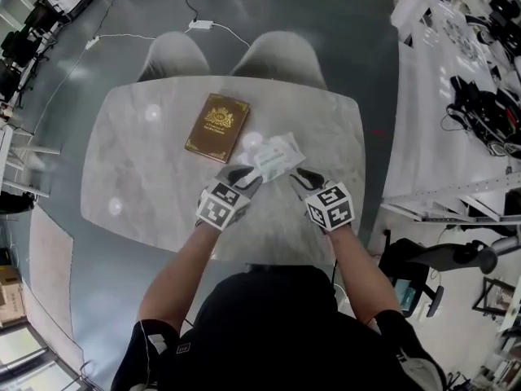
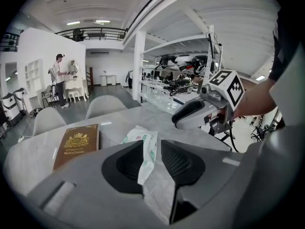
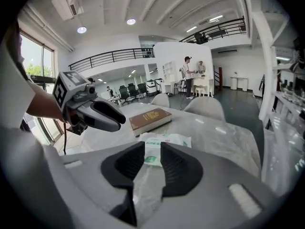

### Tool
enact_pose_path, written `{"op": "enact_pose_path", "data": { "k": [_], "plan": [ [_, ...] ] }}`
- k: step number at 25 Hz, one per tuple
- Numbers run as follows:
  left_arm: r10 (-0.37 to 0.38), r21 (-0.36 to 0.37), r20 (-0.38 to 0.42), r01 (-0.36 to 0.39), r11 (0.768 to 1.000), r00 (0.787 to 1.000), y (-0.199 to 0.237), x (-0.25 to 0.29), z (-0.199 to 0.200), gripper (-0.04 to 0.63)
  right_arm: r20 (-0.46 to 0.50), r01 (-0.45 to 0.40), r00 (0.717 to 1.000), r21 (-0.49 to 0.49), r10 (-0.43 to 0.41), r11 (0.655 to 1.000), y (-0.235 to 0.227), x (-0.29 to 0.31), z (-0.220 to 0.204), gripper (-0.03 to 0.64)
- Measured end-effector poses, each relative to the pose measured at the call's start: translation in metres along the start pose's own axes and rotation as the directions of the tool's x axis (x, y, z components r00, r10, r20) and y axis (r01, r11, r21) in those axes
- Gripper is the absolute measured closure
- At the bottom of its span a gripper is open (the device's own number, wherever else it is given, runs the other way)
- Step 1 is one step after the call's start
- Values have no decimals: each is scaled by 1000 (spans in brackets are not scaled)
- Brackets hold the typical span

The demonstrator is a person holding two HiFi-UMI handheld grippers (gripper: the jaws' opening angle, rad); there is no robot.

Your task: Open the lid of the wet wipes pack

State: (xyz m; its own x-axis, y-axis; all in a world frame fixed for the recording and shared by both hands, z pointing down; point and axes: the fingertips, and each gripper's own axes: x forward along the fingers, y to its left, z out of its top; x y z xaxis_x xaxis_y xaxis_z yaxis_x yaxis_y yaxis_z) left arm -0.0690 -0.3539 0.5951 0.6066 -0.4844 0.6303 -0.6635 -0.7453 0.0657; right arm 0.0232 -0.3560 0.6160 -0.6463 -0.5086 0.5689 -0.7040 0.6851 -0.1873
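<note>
The wet wipes pack [image 1: 274, 157], white with green print, lies on the marble table [image 1: 138, 161] just ahead of both grippers. My left gripper [image 1: 244, 175] is at the pack's left end with its jaws apart. In the left gripper view the pack's [image 2: 145, 147] near edge reaches into the gap of the left gripper [image 2: 152, 144], and the pads do not press on it. My right gripper [image 1: 303, 177] is at the pack's right end. The right gripper view shows the right gripper [image 3: 152, 149] with jaws apart and the pack [image 3: 167, 140] lying just beyond them. I cannot make out the lid.
A brown book with a gold crest [image 1: 216, 126] lies on the table to the left of and beyond the pack. Two grey chairs [image 1: 175, 55] [image 1: 281, 55] stand at the table's far side. White shelving [image 1: 456, 96] runs along the right.
</note>
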Motion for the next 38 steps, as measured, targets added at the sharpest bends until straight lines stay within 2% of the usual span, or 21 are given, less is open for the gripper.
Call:
{"op": "enact_pose_path", "data": {
  "k": [5,9,13,18,21,25,30,33,38],
  "plan": [
    [-23,12,-73,24,1000,997,8,40,-2,449,-67,-32,997,-26,30,999,-34,38,-12,472],
    [-31,58,-131,39,998,991,10,61,-8,445,-155,-42,988,-103,25,994,-53,68,-31,434],
    [-15,85,-166,29,996,986,17,78,-15,445,-201,-62,979,-160,29,985,-63,88,-38,430],
    [-10,83,-201,28,996,980,20,91,-22,445,-248,-113,966,-172,68,979,-62,101,-48,430],
    [-14,93,-219,35,995,976,19,101,-24,445,-269,-119,961,-197,63,973,-63,104,-52,430],
    [-9,114,-235,37,993,972,21,116,-23,445,-273,-119,960,-225,55,967,-63,108,-55,431],
    [-1,162,-297,51,985,955,18,133,-27,445,-246,-116,968,-241,55,963,-64,108,-58,436],
    [-2,174,-308,58,983,951,15,138,-26,445,-246,-108,968,-243,47,964,-64,108,-60,439],
    [37,244,-351,54,968,936,15,147,-35,445,-254,-98,967,-243,34,965,-62,107,-62,442]
  ]
}}
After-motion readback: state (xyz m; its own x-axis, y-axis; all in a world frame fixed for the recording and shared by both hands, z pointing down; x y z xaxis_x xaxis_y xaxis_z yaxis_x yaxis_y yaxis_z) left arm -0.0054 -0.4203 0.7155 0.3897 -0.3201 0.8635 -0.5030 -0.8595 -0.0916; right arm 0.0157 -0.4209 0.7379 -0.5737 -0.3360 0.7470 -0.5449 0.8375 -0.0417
